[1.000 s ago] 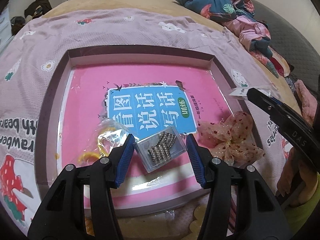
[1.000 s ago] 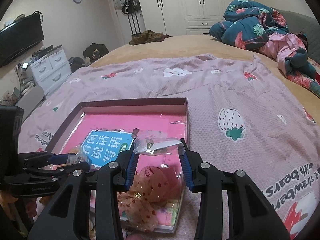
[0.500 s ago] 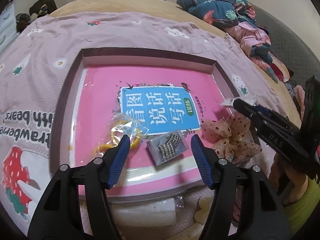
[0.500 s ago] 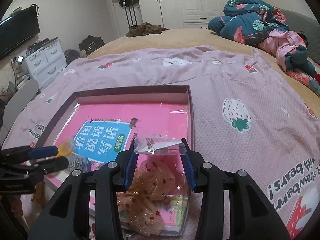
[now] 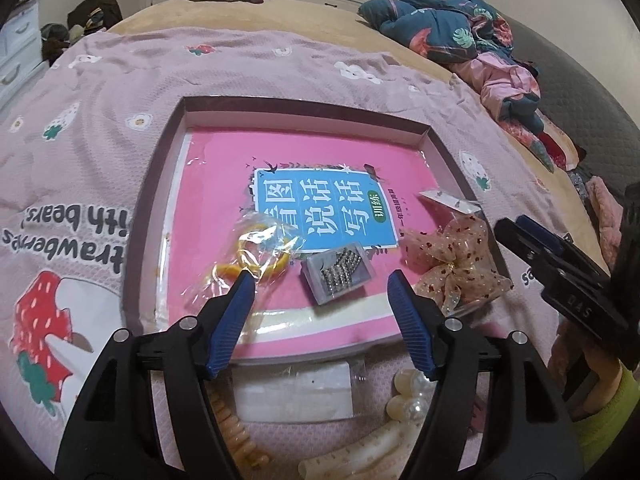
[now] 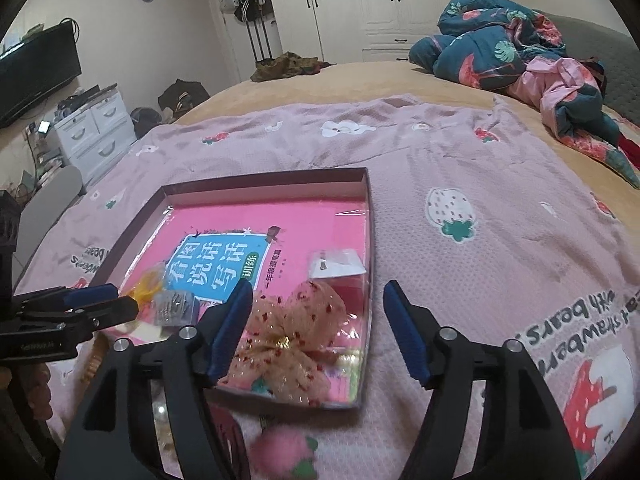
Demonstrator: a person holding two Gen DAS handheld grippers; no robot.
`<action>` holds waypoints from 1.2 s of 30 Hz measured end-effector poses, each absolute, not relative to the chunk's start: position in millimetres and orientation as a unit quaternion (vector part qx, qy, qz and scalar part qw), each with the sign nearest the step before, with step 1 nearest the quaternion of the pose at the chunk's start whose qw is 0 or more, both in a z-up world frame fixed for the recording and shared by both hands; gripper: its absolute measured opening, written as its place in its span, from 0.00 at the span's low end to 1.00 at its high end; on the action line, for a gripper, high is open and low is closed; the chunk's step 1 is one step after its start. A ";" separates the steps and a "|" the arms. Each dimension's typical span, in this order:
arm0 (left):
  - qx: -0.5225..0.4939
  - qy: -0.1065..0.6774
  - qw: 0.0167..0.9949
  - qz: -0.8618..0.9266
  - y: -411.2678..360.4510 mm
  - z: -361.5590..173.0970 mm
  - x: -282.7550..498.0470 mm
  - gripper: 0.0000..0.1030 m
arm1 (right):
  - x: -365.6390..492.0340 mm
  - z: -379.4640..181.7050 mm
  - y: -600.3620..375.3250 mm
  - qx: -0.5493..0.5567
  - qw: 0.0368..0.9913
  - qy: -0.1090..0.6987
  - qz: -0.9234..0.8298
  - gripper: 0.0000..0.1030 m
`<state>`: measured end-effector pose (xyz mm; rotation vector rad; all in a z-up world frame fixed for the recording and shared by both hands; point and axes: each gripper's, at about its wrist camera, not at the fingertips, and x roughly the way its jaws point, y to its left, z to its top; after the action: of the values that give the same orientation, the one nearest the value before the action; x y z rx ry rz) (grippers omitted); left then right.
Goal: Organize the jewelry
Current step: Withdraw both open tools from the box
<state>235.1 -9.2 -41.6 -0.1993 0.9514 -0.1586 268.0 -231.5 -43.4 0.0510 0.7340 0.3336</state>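
A shallow box (image 5: 158,196) (image 6: 370,240) with a pink book in it lies on the bedspread. In it lie a clear case of silver beads (image 5: 338,272) (image 6: 174,308), a bagged yellow ring (image 5: 260,256), a sequinned pink bow (image 5: 456,260) (image 6: 296,328) and a small clear packet (image 5: 448,202) (image 6: 336,264). My left gripper (image 5: 320,284) hovers just short of the bead case, its jaws opening with nothing between them. My right gripper (image 6: 318,292) hangs over the bow, jaws opening and empty, with the small packet lying just beyond them.
In front of the box lie a white packet (image 5: 294,394), pearl hair clips (image 5: 408,396), a coiled hair tie (image 5: 236,436) and a pink plush piece (image 6: 280,456). Crumpled bedding (image 6: 520,60) lies at the far right. A person's green sleeve (image 5: 612,424) shows at right.
Both grippers drew back and their jaws widened. The left one let go of the bead case. The right one released the small packet, which now lies in the box.
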 end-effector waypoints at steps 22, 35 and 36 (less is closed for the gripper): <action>-0.129 0.401 0.906 -0.049 20.6 11.0 183.8 0.91 | 203.3 5.3 -265.1 0.031 0.939 0.310 0.148 0.76; -0.131 0.388 0.911 -0.044 26.8 18.6 152.8 0.91 | 173.9 17.7 -258.2 0.017 0.940 0.298 0.166 0.84; -0.130 0.387 0.912 -0.045 26.4 18.5 150.3 0.91 | 171.2 17.8 -257.5 0.015 0.940 0.298 0.168 0.84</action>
<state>150.3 26.4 18.5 -0.2687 0.7983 -0.0919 171.2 -257.5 17.8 0.0315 0.6081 0.3420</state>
